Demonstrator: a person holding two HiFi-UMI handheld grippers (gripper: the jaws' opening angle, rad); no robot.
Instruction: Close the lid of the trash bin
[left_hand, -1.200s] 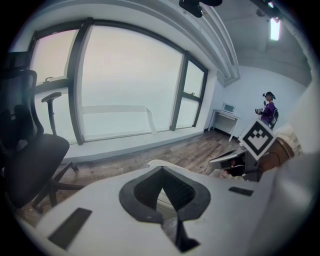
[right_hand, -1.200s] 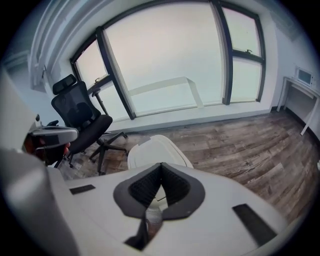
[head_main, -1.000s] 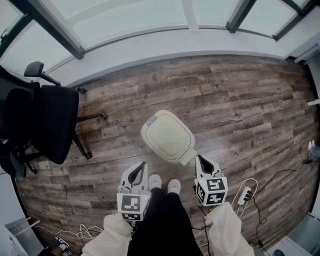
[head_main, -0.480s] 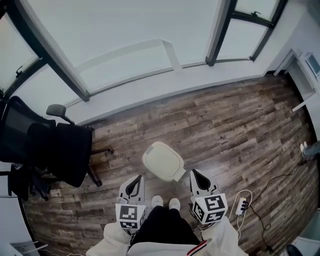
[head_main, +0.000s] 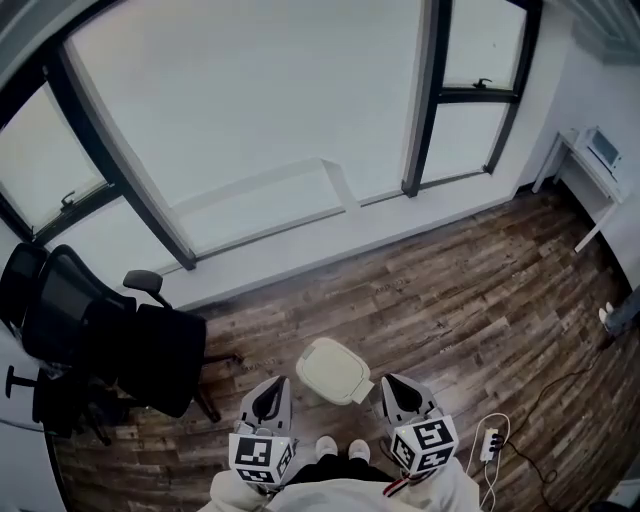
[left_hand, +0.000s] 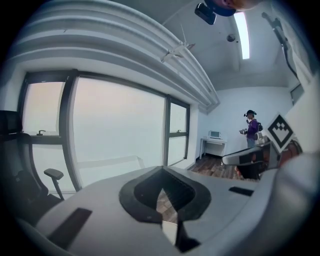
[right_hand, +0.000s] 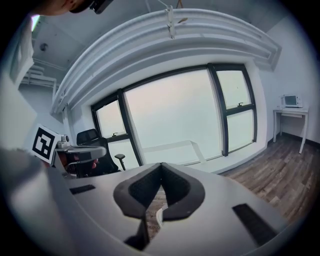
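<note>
Lower centre, head view: left gripper (head_main: 272, 388) and right gripper (head_main: 392, 384) are held with jaws closed tip to tip, nothing gripped. Just beyond and between them the trash bin (head_main: 334, 370) is seen on the wood floor (head_main: 470, 290), lid down. An office chair (head_main: 150, 355) is noted at left, a power strip (head_main: 489, 445) at lower right, and windows (head_main: 250, 120) across the top.

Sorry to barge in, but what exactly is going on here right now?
A person stands over a small bin on the wood floor, with a tool in each hand. The left tool and right tool flank it, both shut, empty, and aimed toward the window rather than at the bin. The lid looks already down, so the closing seems done.
</note>
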